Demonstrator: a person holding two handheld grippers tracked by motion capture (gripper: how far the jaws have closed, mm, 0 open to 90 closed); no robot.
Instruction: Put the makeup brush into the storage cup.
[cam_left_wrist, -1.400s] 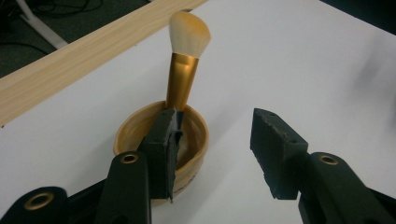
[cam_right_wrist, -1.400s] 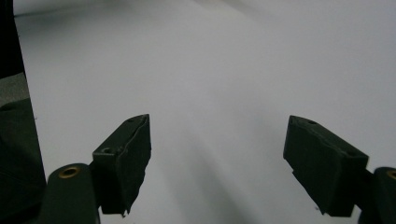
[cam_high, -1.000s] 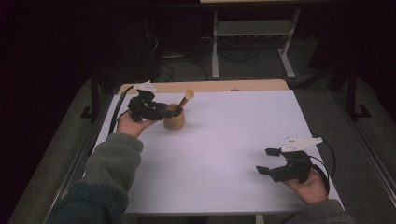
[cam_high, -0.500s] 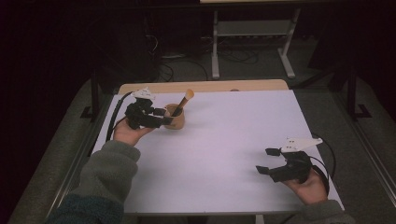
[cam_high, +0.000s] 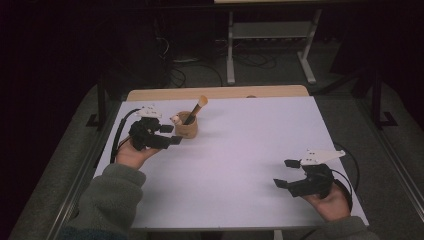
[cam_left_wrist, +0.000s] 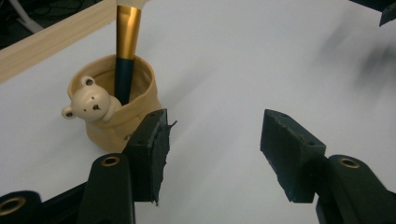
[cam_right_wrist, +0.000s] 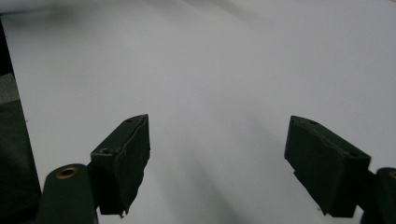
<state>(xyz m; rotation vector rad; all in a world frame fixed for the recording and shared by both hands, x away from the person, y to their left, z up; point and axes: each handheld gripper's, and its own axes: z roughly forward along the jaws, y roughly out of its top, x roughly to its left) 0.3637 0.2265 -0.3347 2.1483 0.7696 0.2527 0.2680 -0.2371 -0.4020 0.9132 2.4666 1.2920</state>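
Observation:
A tan cup (cam_high: 186, 128) (cam_left_wrist: 116, 116) with a small bear figure (cam_left_wrist: 91, 101) on its rim stands at the back left of the white table (cam_high: 240, 150). A brush (cam_high: 195, 109) with a dark handle and gold ferrule (cam_left_wrist: 127, 28) leans in it. My left gripper (cam_high: 170, 135) (cam_left_wrist: 212, 149) is open just left of the cup, its far jaw close to the cup's side, nothing between the jaws. My right gripper (cam_high: 286, 173) (cam_right_wrist: 217, 163) is open over bare table at the front right, holding nothing.
A wooden strip (cam_high: 215, 92) runs along the table's far edge. Beyond it are a metal stand (cam_high: 270, 35) and cables (cam_high: 185, 70) on the dark floor. Rails run along both table sides.
My left gripper has drawn back a little from the cup toward the left and front; its jaws now sit beside the cup. The right gripper has stayed put.

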